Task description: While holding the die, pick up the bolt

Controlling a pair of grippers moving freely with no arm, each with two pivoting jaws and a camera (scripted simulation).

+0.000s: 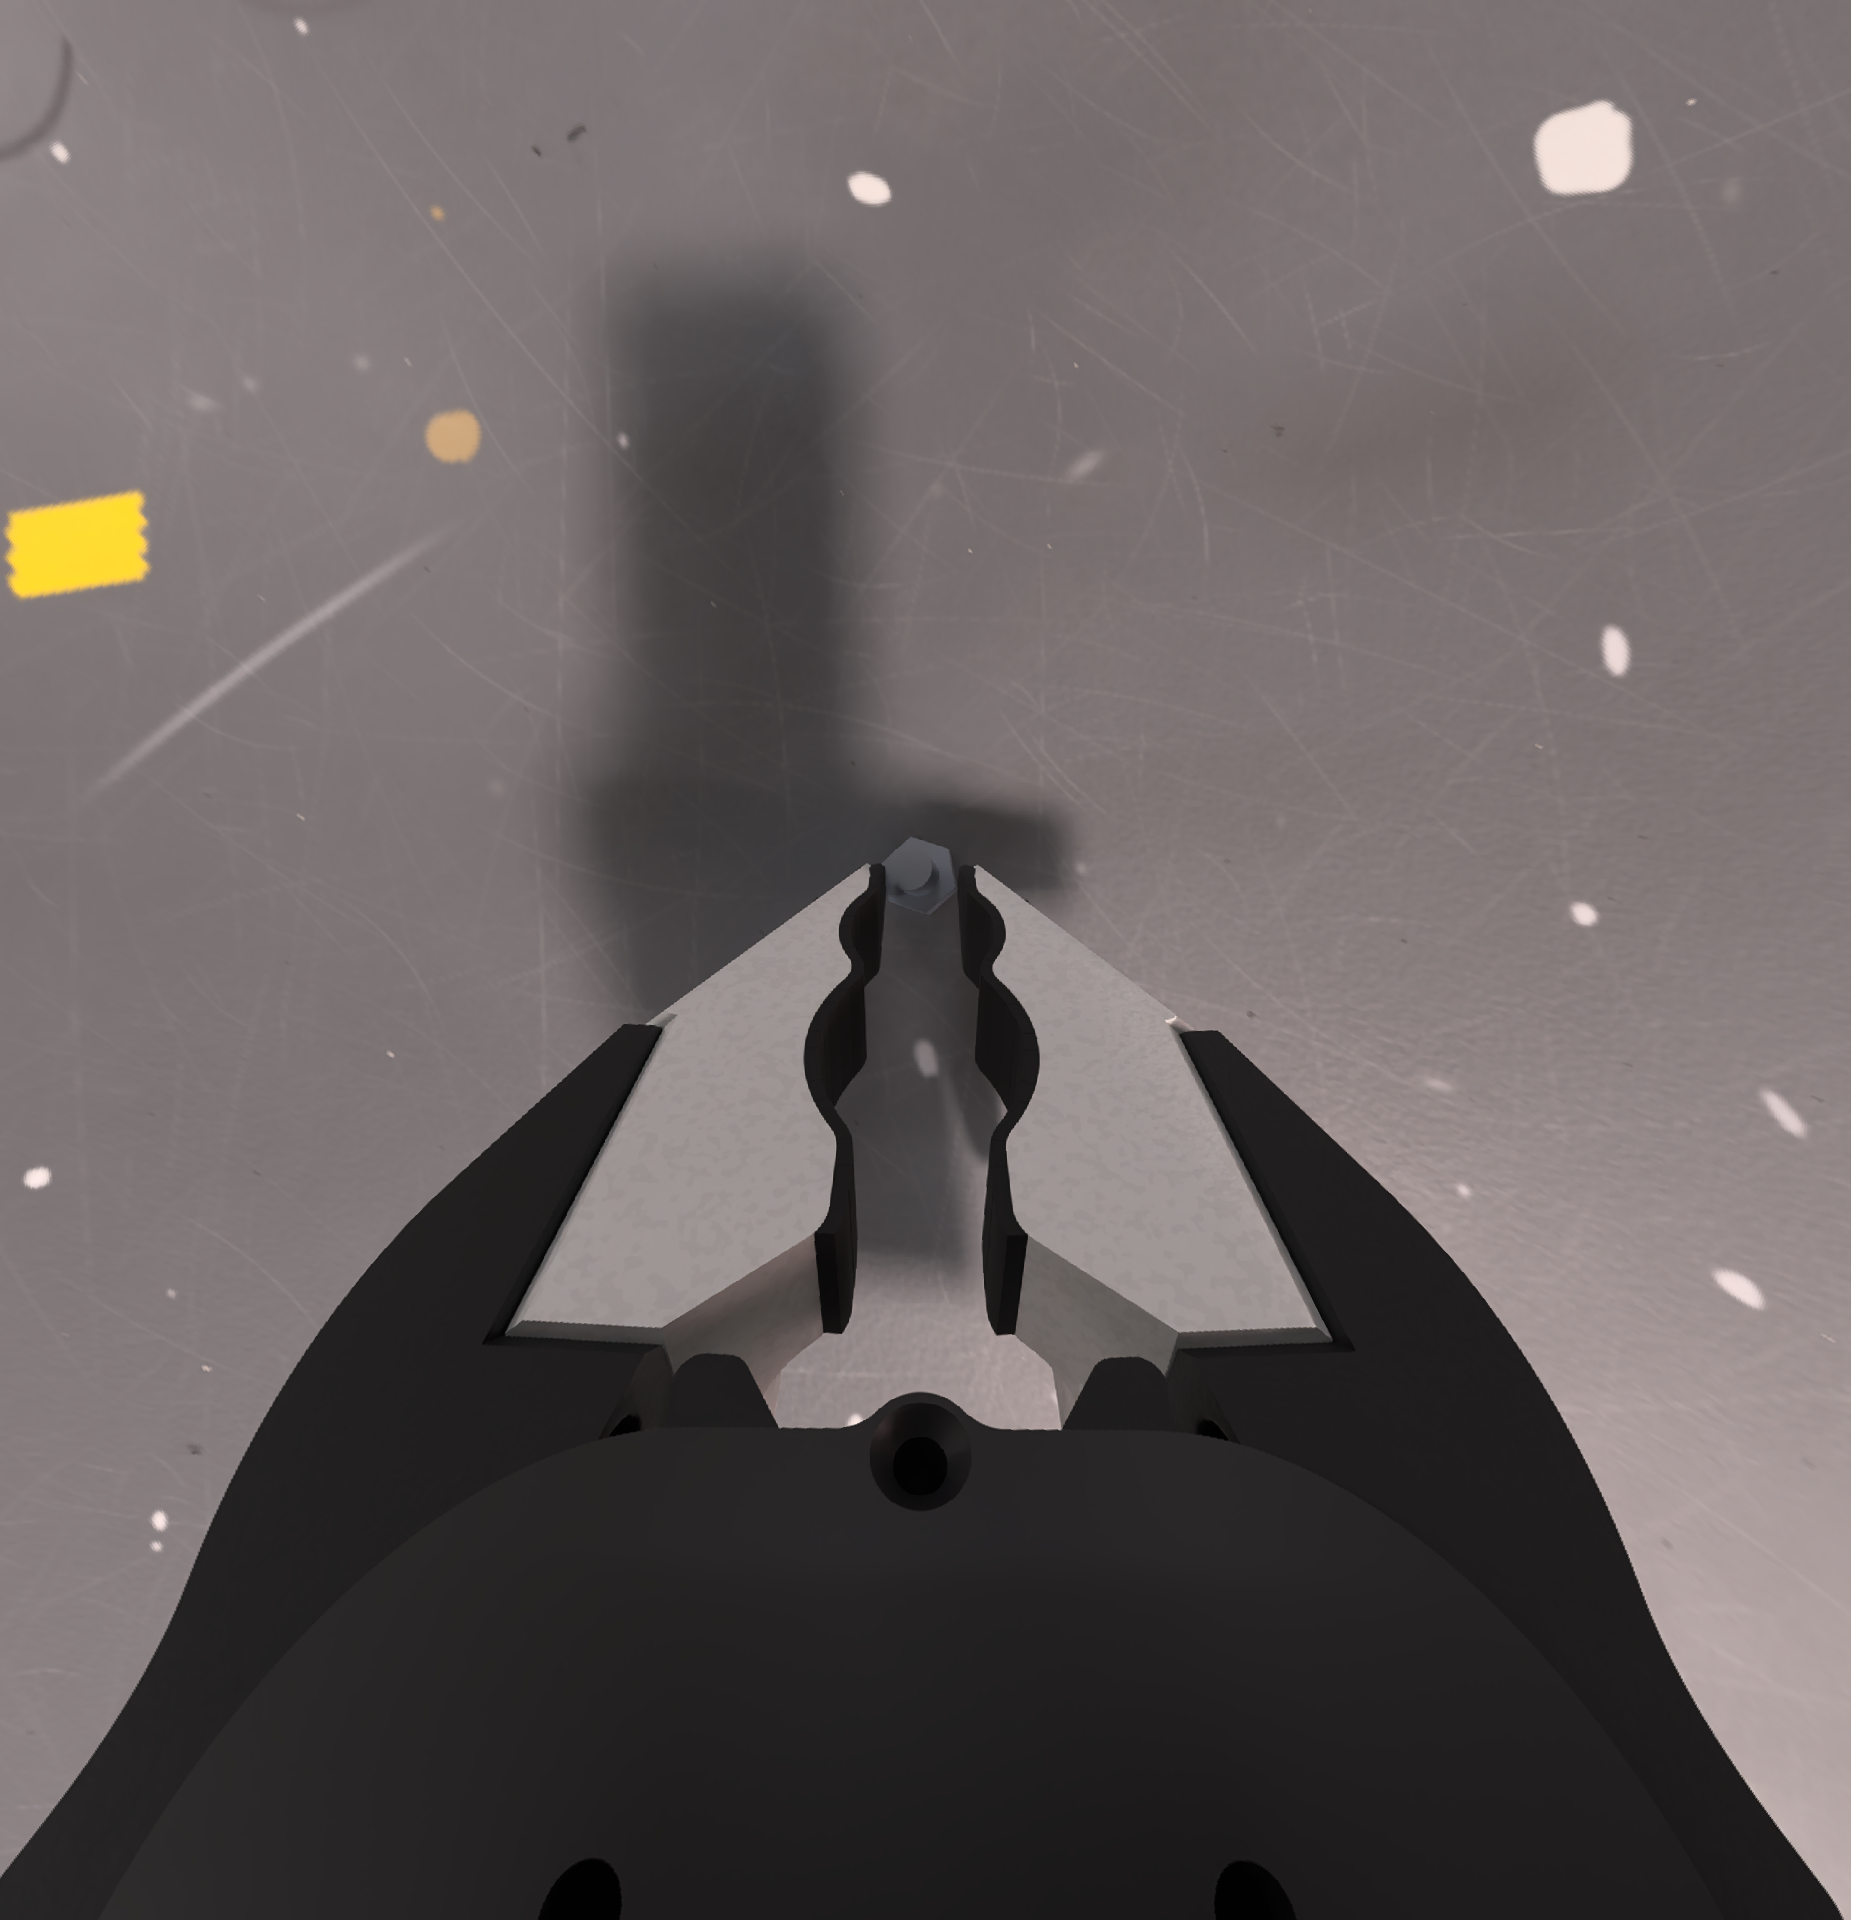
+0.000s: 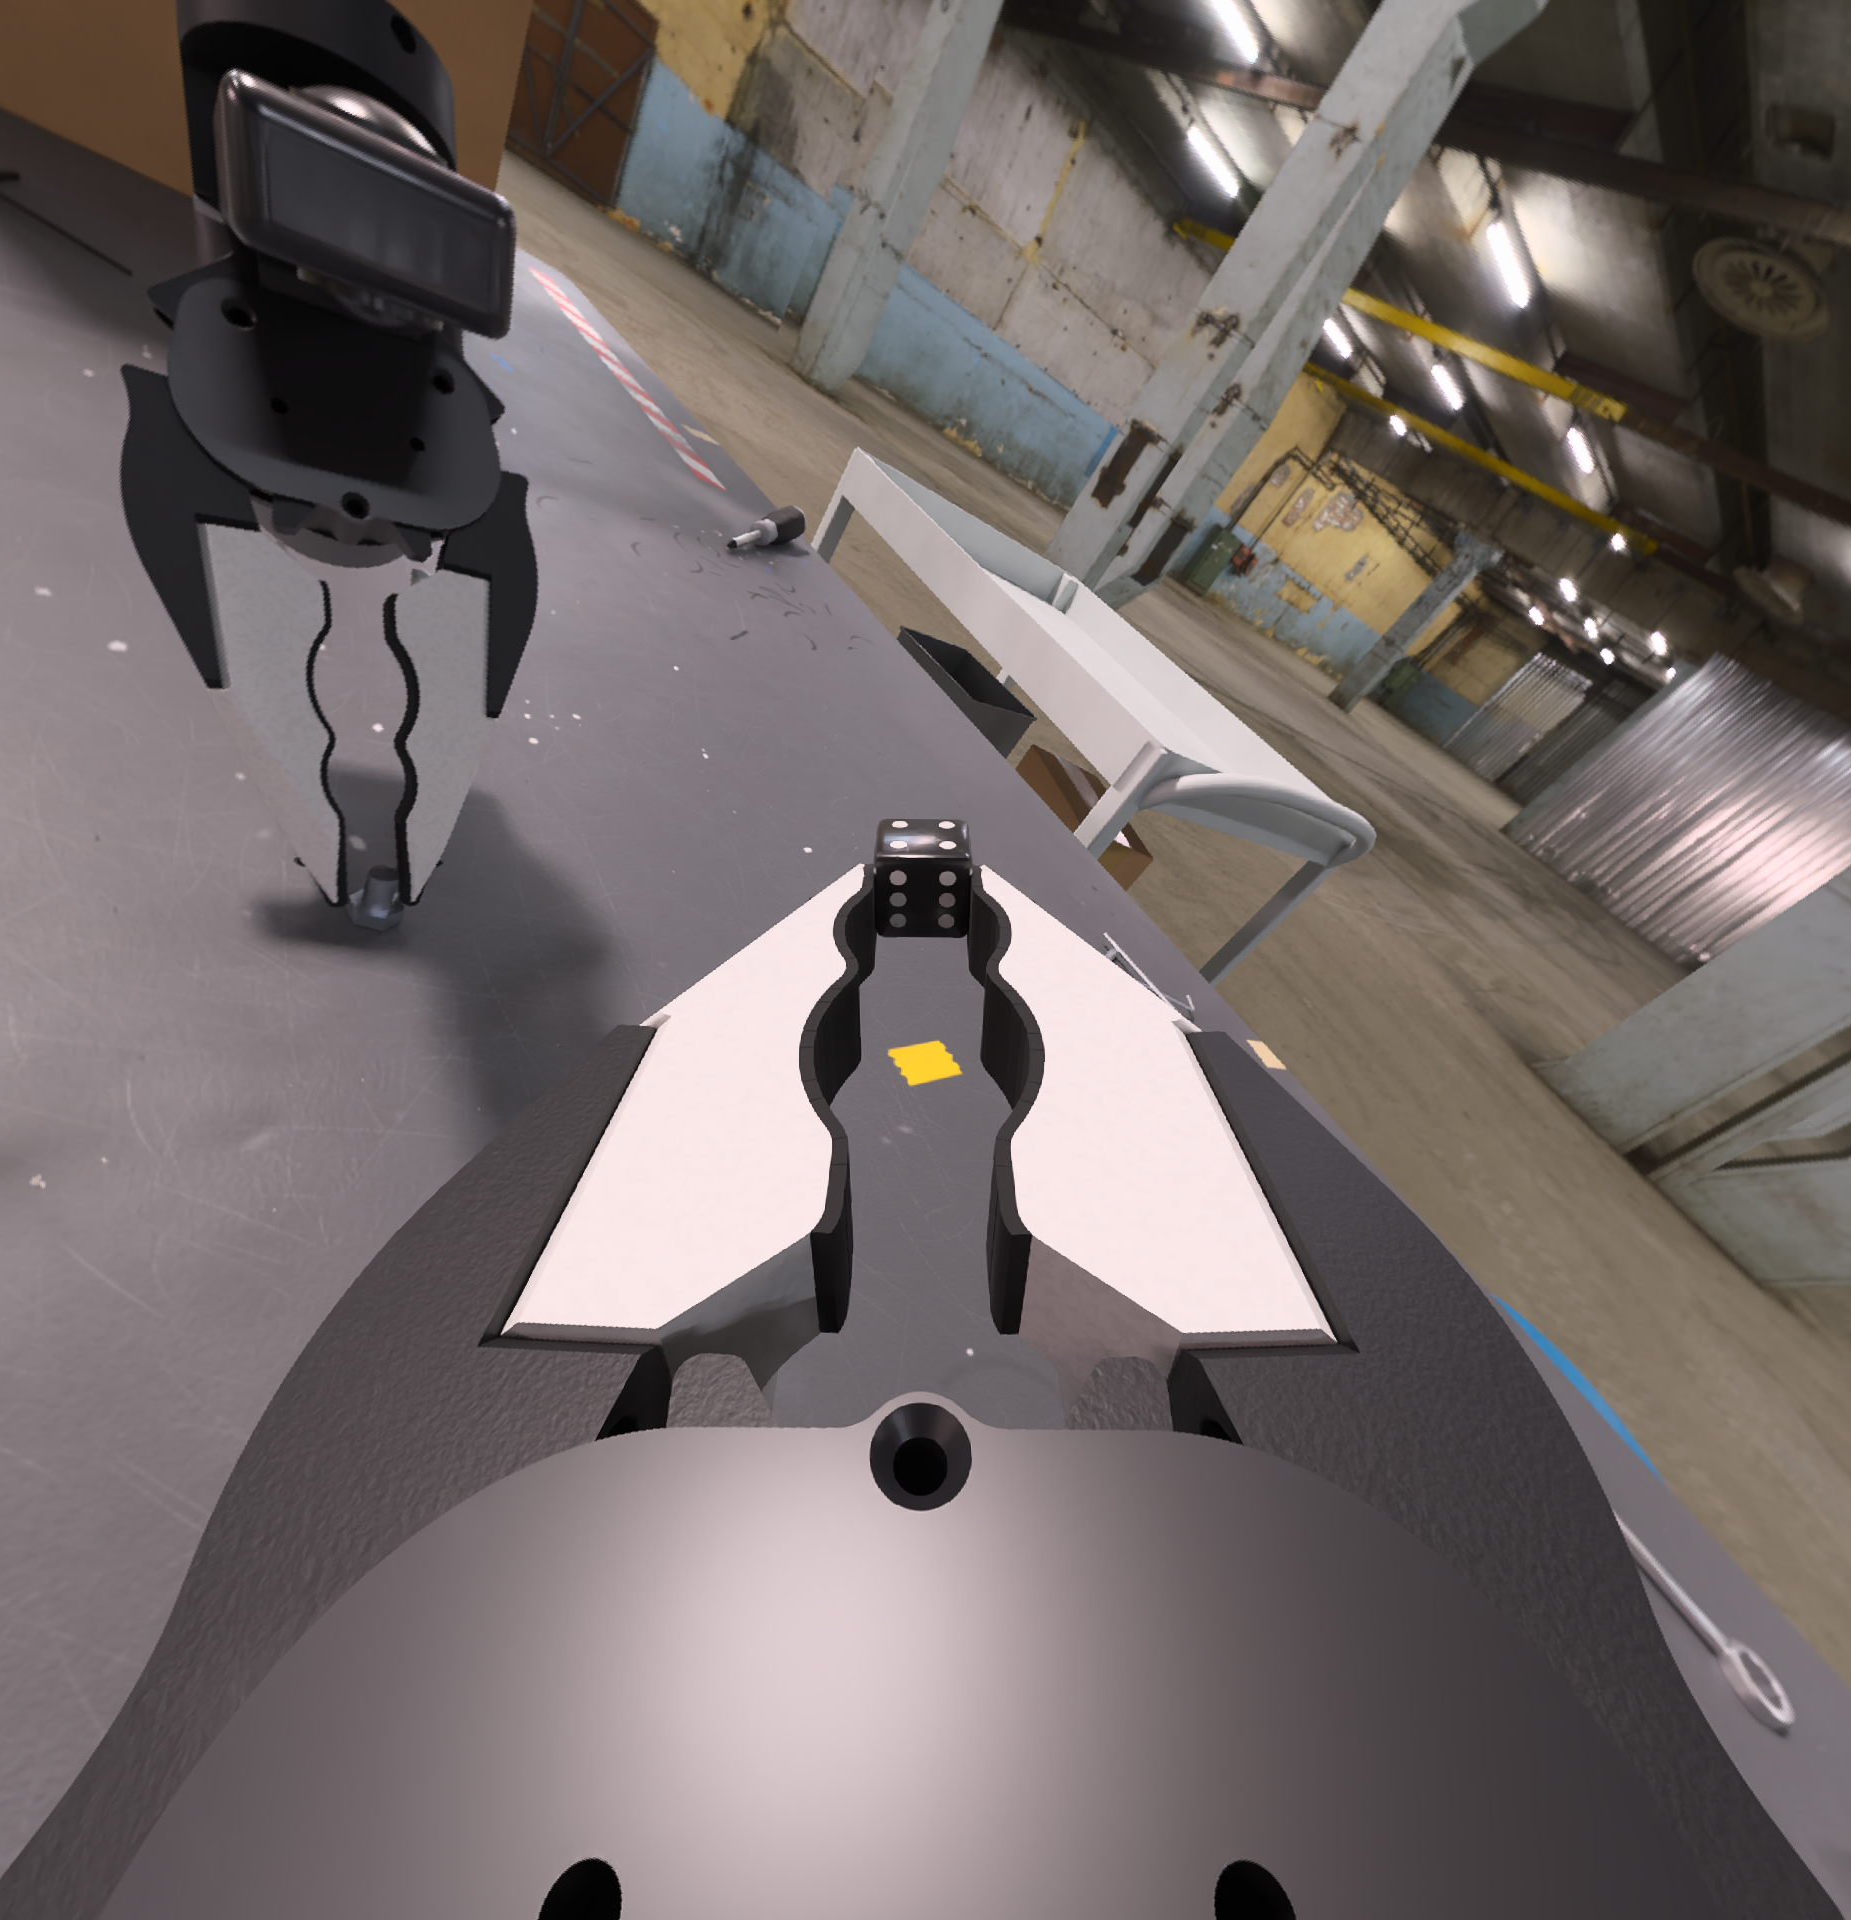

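Observation:
My right gripper (image 2: 921, 883) is shut on a black die with white pips (image 2: 921, 896) and holds it at its fingertips above the dark grey table (image 2: 173, 1091). My left gripper (image 1: 919, 878) points straight down at the table, its tips almost on the surface. A small grey hex-head bolt (image 1: 916, 864) stands on its head between those tips, and the jaws are closed narrowly against it. In the right wrist view the left gripper (image 2: 372, 896) hangs at the upper left with the bolt (image 2: 375, 906) at its tips, resting on the table.
A yellow tape patch (image 1: 77, 542) lies on the table and also shows under the right gripper (image 2: 923, 1063). A black-handled tool (image 2: 767, 527) lies near the far edge. A wrench (image 2: 1721, 1652) lies by the right edge. A white table (image 2: 1056, 644) stands beyond.

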